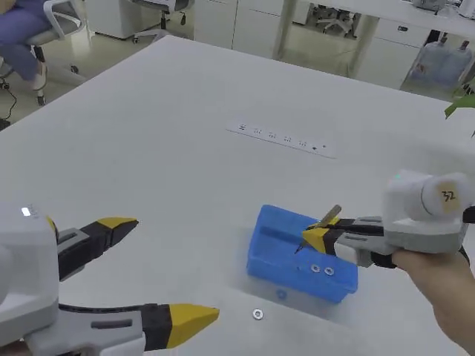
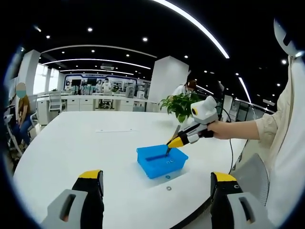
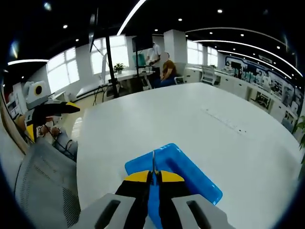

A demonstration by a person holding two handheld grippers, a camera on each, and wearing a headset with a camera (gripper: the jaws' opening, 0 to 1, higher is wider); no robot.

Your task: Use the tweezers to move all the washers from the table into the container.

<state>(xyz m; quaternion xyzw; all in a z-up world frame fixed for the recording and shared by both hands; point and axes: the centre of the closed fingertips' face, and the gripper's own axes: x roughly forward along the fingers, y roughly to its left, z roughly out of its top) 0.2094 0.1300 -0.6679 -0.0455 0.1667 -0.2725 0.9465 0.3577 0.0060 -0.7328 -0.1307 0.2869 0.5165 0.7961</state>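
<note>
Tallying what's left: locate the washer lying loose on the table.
Head view, bottom centre: the washer lies on the white table, just in front of the blue container.

Bright, even indoor light throughout. In both gripper views long ceiling strips (image 2: pixel 193 21) and small spotlights (image 2: pixel 89 29) burn white against dark surroundings overhead. In the right gripper view the windows (image 3: pixel 69 67) at ten o'clock are blown out. The white table (image 1: pixel 148 133) carries a mild sheen — no hard glare. In the head view the blue container (image 1: pixel 300 256) throws only a faint, soft-edged shadow toward six o'clock. Fisheye bending curves the table's edge and the room in both gripper views — strongest near the borders. The head view's far background at twelve o'clock is slightly soft.
</note>
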